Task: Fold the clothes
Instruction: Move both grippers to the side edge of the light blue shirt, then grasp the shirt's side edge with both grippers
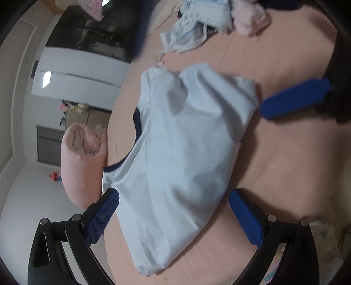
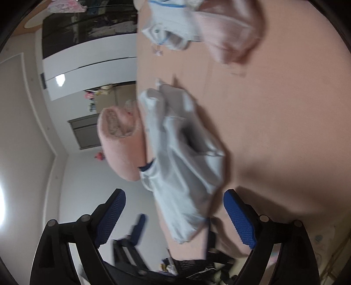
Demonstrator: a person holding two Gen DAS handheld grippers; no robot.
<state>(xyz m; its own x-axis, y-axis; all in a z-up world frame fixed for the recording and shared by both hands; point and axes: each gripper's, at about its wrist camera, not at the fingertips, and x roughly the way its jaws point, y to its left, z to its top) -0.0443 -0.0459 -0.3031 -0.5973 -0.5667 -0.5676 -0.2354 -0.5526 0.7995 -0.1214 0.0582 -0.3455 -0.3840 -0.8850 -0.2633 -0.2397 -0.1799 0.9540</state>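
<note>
Lying straight ahead of the left gripper [image 1: 173,214], between and just beyond its spread blue fingers, is a pale blue shirt [image 1: 182,140] with a dark navy neckline, partly folded and resting on the peach-coloured table [image 1: 285,157]. Both grippers stand wide apart at the fingers and hold nothing; the cloth passes between the pads without being pinched. From the right gripper [image 2: 175,217] the same shirt runs forward from just between its fingers, its nearer edge rumpled and raised off the surface, though motion blur hides how the layers sit. One blue finger of the right gripper shows in the left view, beside the shirt's far right corner.

The step in hand looks like a mid-fold release: a flap seems laid over, and the bundle is narrow but not yet tidy. Next, one would probably need to close on a hem or corner near the fingertips and carry it across, keeping the layers aligned.

Further ahead lies a heap of unfolded clothes [image 1: 210,19]. Off to the left, at the table's edge, sits a pink rolled bundle [image 1: 81,157].
</note>
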